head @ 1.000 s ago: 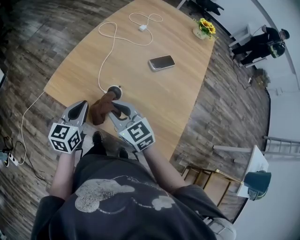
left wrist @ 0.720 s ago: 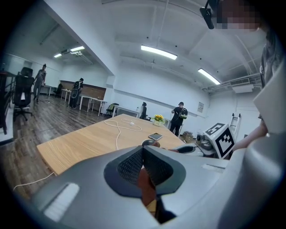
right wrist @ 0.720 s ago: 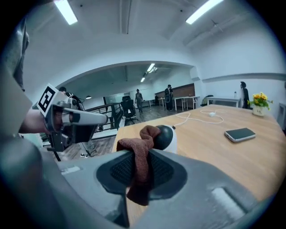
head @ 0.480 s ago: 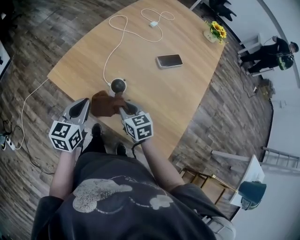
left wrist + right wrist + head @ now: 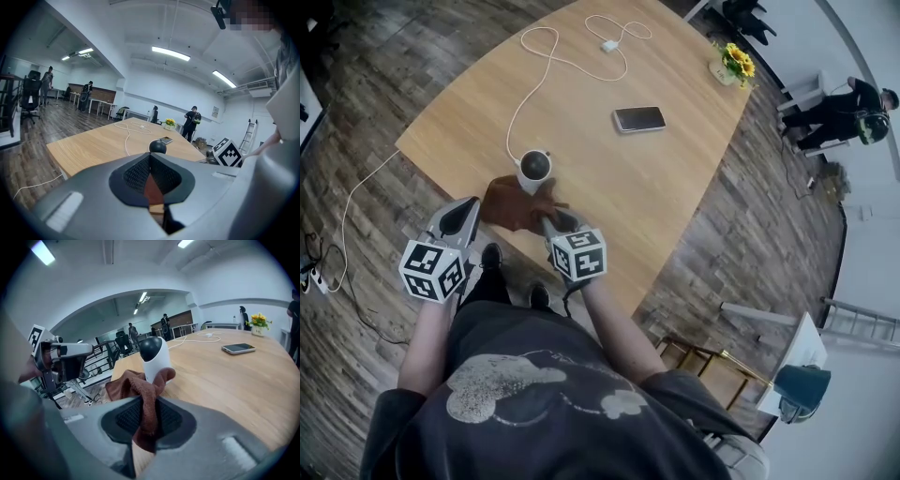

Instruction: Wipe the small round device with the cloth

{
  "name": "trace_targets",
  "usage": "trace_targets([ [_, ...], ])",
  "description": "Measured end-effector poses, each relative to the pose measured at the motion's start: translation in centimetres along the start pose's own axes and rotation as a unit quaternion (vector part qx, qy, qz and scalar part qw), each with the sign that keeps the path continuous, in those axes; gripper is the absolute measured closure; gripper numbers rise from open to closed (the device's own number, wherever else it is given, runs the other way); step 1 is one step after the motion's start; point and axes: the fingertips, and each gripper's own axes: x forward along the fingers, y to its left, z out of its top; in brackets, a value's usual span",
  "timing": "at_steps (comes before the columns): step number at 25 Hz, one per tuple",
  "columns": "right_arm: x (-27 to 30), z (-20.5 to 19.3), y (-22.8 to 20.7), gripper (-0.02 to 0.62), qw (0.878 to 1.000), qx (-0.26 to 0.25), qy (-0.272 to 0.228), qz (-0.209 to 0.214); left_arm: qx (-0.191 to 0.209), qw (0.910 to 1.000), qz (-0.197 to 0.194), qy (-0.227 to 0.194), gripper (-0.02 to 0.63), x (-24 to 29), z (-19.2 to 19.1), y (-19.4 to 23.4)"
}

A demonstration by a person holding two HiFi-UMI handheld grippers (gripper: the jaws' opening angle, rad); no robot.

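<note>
Tools, two, hand-held.

Head view: the right tool point(image 5: 553, 223), lower centre of frame, had its jaws closed on the brown cloth point(image 5: 514, 204). The cloth lay bunched on the bench point(image 5: 609, 202) near the lower edge, with its upper end touching the base of the small round device point(image 5: 533, 169). The device stood upright left of centre, and a white cable point(image 5: 525, 98) ran from it toward the top of the frame. The left tool point(image 5: 465, 208), lower left, was just beside the cloth's left edge. A phone point(image 5: 638, 119) lay well apart, upper right.

Left gripper view: the jaws were drawn together at the tips, with nothing seen gripped. A brown sliver showed in the slot below the tips; whether cloth or bench could not be told. The device stood at centre, beyond the tips.

Right gripper view: a fold of cloth was pinched between the pads. Its loose end lapped against the device's white lower body, and the dark rounded top was uncovered.

Handling note (judgement): wiping appeared barely begun. The device looked light, so a sideways push could tip it, slide it or tug the cable. Advised: raise the cloth onto the dark top, stroke lightly, keep the hard jaw tips off the surface, and steady the base with the left tool.
</note>
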Motion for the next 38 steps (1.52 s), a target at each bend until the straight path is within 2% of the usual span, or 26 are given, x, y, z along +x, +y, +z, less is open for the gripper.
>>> trace_targets([
  [3,-2.2,1.2,0.1,0.54,0.999,0.007,-0.03,0.009,0.007,1.0,-0.001,-0.003,0.589,-0.3,0.0,-1.1],
  [6,-5.7,3.6,0.7,0.54,0.996,0.012,-0.083,0.028,0.015,0.9999,-0.001,-0.008,0.589,-0.7,0.1,-2.6],
  [12,-14.4,7.8,2.6,0.54,0.98,-0.02,-0.185,0.071,0.034,0.9992,-0.002,-0.022,0.589,-2.5,0.4,-6.5],
  [17,-18.3,5.9,2.3,0.54,0.98,-0.06,-0.177,0.064,0.043,0.9981,0.0,-0.043,0.589,-4.3,0.9,-9.8],
  [24,-20.3,1.4,2.7,0.54,0.981,-0.031,-0.179,0.062,0.033,0.9989,-0.032,0.008,0.589,-5.3,-4.4,-13.1],
  [29,-21.4,-0.4,4.3,0.54,0.982,-0.039,-0.174,0.066,0.039,0.997,-0.066,0.004,0.589,-5.9,-4.6,-15.1],
  [33,-21.8,-0.4,6.6,0.54,0.982,-0.05,-0.174,0.05,0.04,0.9961,-0.079,-0.003,0.589,-8.2,-4.8,-15.2],
  [38,-22.3,-0.9,11.4,0.54,0.98,-0.052,-0.189,0.042,0.039,0.9965,-0.073,-0.015,0.589,-13.0,-5.4,-13.7],
])
